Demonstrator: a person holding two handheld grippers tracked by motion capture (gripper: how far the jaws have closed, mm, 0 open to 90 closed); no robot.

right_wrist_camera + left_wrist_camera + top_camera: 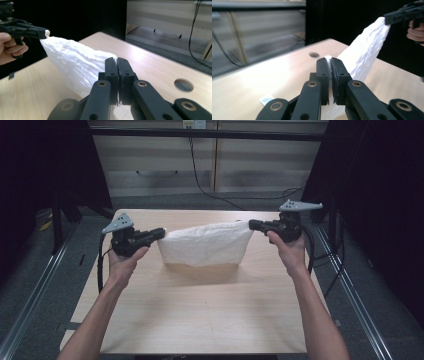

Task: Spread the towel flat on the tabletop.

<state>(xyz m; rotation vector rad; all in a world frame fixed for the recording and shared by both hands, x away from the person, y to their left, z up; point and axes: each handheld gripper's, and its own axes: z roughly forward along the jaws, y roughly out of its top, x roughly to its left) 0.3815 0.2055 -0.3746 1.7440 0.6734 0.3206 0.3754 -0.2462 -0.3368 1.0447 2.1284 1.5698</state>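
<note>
While the white cloth (pixel 206 245) hung stretched above the far half of the table (pixel 200 315), each of its two upper corners was pinched in a gripper. In the high view the left gripper (pixel 161 233) clenched the cloth's left corner just inside the table's left edge, and the right gripper (pixel 253 224) clenched the right corner near the far right corner of the table, held a little higher than the left. The cloth's top edge ran taut between them, and its body sagged below that line; its lower edge hung close to the table and cast a shadow on the wood, though whether it touched the surface could not be told. In the left gripper view the two black jaws stood pressed together on a fold of cloth (pixel 362 55), which rose away toward the other gripper (pixel 402 13) at the upper right. The right gripper view showed the same: jaws shut on the cloth (pixel 75 62), the fabric leading up to the left gripper (pixel 30 31) in the person's hand (pixel 11 47). A round hole (pixel 183 85) marked the table near one corner.
</note>
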